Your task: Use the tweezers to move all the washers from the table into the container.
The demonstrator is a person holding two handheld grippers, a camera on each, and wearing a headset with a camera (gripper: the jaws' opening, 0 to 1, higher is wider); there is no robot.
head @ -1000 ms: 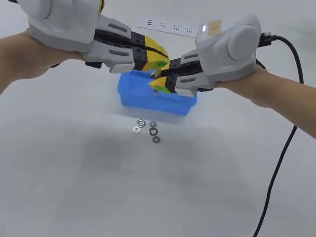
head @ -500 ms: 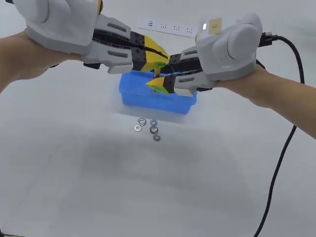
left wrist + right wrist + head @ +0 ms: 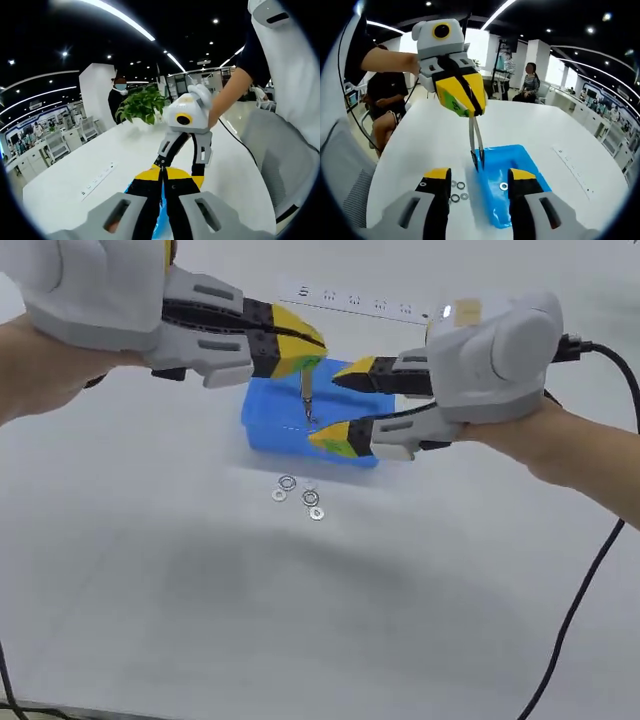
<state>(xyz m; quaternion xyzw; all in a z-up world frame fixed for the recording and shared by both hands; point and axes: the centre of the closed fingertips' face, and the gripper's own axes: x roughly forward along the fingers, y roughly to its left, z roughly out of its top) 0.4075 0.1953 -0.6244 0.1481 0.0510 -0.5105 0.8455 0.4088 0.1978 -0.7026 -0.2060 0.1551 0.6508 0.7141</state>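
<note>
A: Your left hand-held gripper (image 3: 293, 343)?
B: Pinched tight on the tweezers (image 3: 306, 398). They hang below it, tips at the container (image 3: 268, 430).
A: Your right hand-held gripper (image 3: 343, 406)?
B: Spread wide, holding nothing, just beside the tweezers. One washer (image 3: 503, 186) lies in the container ahead of it. Loose washers (image 3: 298, 497) lie on the worktop (image 3: 200, 590), near its lower jaw.

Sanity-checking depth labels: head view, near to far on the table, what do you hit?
washers → blue container → power strip
</note>
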